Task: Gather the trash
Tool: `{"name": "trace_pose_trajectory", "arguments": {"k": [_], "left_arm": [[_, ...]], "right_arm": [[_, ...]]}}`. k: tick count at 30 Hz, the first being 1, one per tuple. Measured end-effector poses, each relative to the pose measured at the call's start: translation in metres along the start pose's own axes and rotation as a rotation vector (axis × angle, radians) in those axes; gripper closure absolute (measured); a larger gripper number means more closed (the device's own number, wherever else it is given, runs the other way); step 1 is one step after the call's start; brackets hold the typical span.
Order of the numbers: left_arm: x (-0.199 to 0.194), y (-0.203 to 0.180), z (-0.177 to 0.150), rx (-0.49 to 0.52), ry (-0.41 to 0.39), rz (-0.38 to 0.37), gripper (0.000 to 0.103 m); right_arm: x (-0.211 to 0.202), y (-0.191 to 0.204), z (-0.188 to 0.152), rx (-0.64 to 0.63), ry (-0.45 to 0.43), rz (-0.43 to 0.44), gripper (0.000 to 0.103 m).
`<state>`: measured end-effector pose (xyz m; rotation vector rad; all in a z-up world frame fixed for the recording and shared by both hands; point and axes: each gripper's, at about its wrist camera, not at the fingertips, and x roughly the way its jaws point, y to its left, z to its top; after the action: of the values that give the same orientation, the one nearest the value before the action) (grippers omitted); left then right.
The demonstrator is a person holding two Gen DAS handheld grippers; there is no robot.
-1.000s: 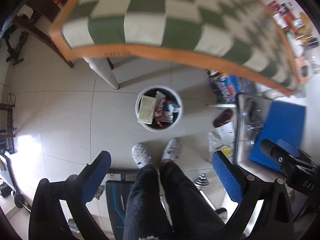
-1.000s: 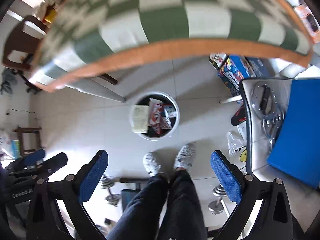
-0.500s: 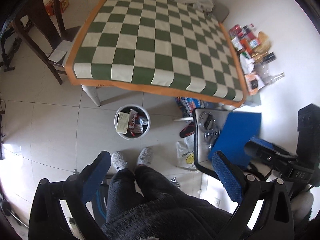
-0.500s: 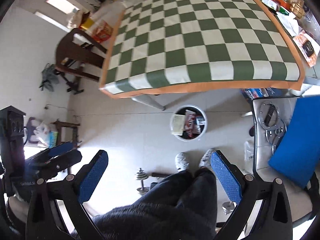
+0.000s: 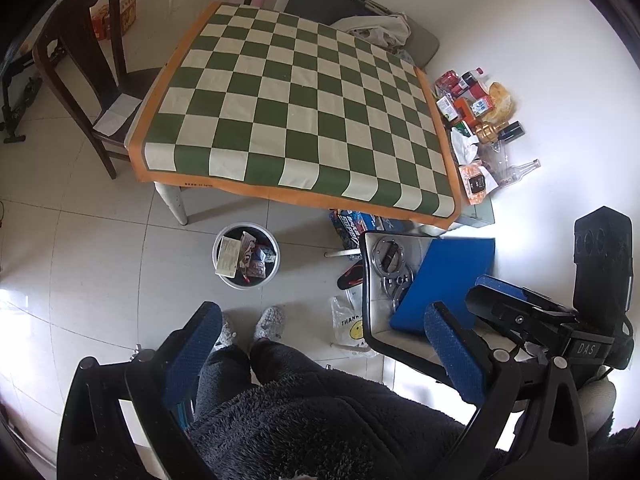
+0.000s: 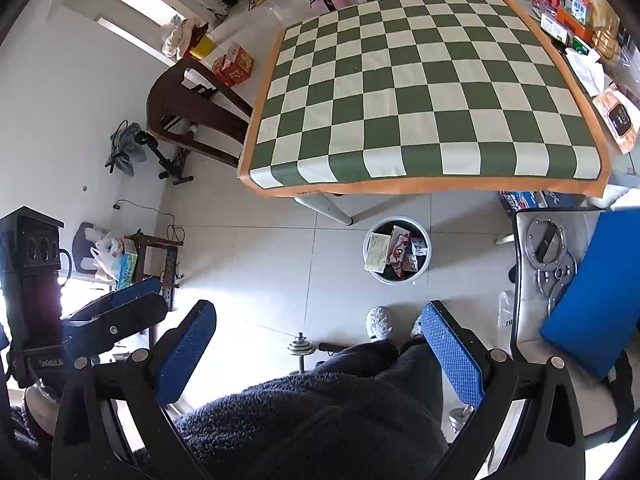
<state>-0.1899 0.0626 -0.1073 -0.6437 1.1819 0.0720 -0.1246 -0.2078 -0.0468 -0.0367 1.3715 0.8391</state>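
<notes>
A white trash bin point(image 5: 246, 255) point(image 6: 396, 249) stands on the tiled floor in front of the table, holding a paper sheet and several wrappers. The green-and-white checkered tablecloth point(image 5: 296, 108) point(image 6: 424, 92) is bare. My left gripper point(image 5: 324, 350) is open and empty, high above the floor over the person's legs. Equally high, my right gripper point(image 6: 318, 350) is open with nothing between its blue pads. Each gripper shows at the edge of the other's view.
Packets, boxes and bottles point(image 5: 476, 120) point(image 6: 580, 12) lie along the table's right side. A dark wooden chair point(image 5: 80, 80) stands left of the table. A stool with metal rings and a blue pad point(image 5: 444, 276) is at right. A dumbbell point(image 6: 304, 350) lies on the floor.
Both grippers have risen well away from the bin and the table edge, so the whole tabletop and room show now. The jaws stayed open and empty.
</notes>
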Motion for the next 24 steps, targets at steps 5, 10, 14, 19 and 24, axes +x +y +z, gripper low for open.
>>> {"name": "trace_pose_trajectory", "arguments": {"k": [5, 10, 14, 19, 24], "left_arm": [[-0.0038, -0.0009, -0.0032, 0.006, -0.003, 0.005, 0.000], [-0.0058, -0.0050, -0.0046, 0.028, 0.003, 0.020, 0.000], [-0.0054, -0.0061, -0.0050, 0.046, 0.014, 0.027, 0.000], [-0.0043, -0.0064, -0.0030, 0.053, 0.019, 0.030, 0.000], [-0.0040, -0.0096, -0.0045, 0.046, 0.013, 0.032, 0.000]], "right_arm": [[-0.0020, 0.0026, 0.0020, -0.008, 0.006, 0.001, 0.000], [-0.0030, 0.0049, 0.0045, -0.014, 0.011, 0.002, 0.000], [-0.0036, 0.0066, 0.0046, -0.017, 0.024, 0.001, 0.000], [-0.0040, 0.0040, 0.0017, -0.025, 0.042, -0.003, 0.000], [-0.0039, 0.0009, 0.0001, -0.025, 0.050, -0.003, 0.000]]}}
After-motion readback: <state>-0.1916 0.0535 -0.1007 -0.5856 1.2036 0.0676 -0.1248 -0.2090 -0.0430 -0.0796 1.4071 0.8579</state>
